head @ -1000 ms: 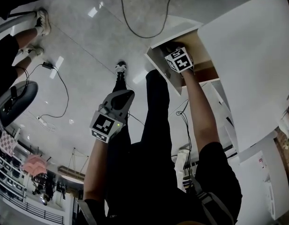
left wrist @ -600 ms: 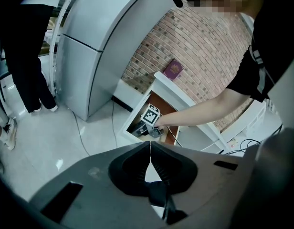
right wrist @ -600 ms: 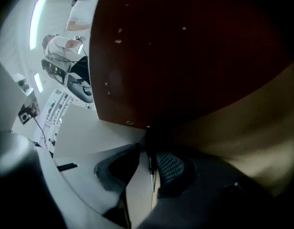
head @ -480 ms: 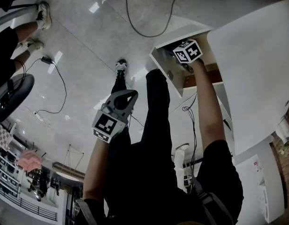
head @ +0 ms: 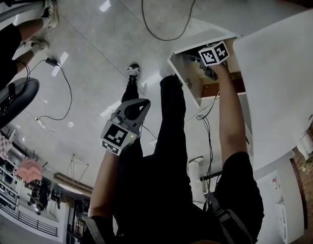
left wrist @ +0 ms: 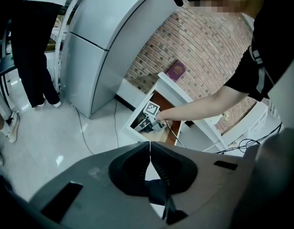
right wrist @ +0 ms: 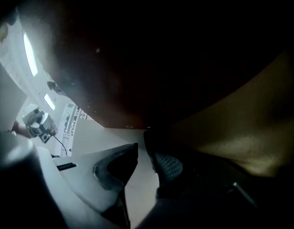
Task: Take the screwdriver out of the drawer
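The white drawer point(head: 186, 79) stands pulled out of the cabinet at the upper right of the head view. My right gripper point(head: 206, 67) reaches into it, its marker cube above the drawer's rim. In the right gripper view its jaws point(right wrist: 141, 149) are opening, with a gap and nothing between them, close to the drawer's wooden inside point(right wrist: 242, 123). I cannot make out a screwdriver in any view. My left gripper point(head: 142, 105) hangs in the air above the floor, away from the drawer, with its jaws point(left wrist: 150, 147) shut and empty. From there the drawer point(left wrist: 137, 124) shows ahead.
A black cable point(head: 161, 32) loops over the glossy floor beyond the drawer. The white cabinet top point(head: 278, 75) fills the right side. My own legs point(head: 166, 136) stand below the drawer. Another person's feet point(head: 44, 14) and a chair point(head: 14, 103) are at the left. A tall grey fridge point(left wrist: 104, 46) stands behind.
The right gripper has gone deeper into the drawer, up and to the right in the head view, and its cube has rolled. The left gripper has hardly moved.
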`<state>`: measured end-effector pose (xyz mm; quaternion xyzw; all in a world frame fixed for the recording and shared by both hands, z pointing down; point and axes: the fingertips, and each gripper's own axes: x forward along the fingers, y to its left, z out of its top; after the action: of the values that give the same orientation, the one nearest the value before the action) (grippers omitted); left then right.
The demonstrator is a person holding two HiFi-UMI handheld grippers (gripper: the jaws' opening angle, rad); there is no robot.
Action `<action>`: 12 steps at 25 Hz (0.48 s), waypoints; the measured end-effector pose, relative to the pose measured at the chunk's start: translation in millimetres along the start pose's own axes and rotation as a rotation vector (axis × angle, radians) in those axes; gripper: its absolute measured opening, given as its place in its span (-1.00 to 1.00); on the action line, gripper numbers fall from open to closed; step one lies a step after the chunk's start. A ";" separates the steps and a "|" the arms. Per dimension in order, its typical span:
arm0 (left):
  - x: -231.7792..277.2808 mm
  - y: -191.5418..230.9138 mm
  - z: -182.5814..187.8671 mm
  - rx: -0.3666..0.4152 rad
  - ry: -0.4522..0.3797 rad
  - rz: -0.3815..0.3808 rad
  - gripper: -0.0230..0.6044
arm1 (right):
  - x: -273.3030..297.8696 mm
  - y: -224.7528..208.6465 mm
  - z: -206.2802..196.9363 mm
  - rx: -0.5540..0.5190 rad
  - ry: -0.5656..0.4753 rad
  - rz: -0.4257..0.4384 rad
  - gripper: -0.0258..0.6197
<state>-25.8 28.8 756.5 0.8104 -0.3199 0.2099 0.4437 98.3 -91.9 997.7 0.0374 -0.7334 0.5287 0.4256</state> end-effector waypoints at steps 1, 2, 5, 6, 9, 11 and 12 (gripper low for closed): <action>-0.4 1.5 0.5 -0.001 -0.001 0.002 -0.87 | 0.9 -1.5 0.1 -0.012 -0.008 -0.024 -0.43; -0.8 2.7 1.5 -0.001 -0.003 0.004 -0.87 | 2.5 -2.6 0.2 -0.020 -0.018 -0.043 -0.43; -1.2 4.1 3.4 -0.002 -0.005 -0.001 -0.87 | 7.3 -2.2 0.8 -0.077 -0.040 -0.106 -0.44; -0.8 3.8 3.3 0.000 -0.003 -0.004 -0.87 | 7.4 -2.2 0.7 -0.092 -0.044 -0.121 -0.41; 0.8 2.9 1.2 0.006 0.002 -0.010 -0.87 | 8.7 -4.1 -2.8 -0.086 -0.025 -0.121 -0.40; 1.9 3.0 -0.4 0.004 0.004 -0.010 -0.87 | 8.7 -1.7 -2.1 -0.112 0.008 -0.102 -0.40; 2.5 3.0 -1.0 0.002 0.005 -0.011 -0.87 | 6.9 0.6 -0.9 -0.129 0.022 -0.085 -0.39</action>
<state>-26.2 27.6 760.3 0.8121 -0.3144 0.2098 0.4445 94.1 -88.2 1001.9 0.0351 -0.7588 0.4624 0.4574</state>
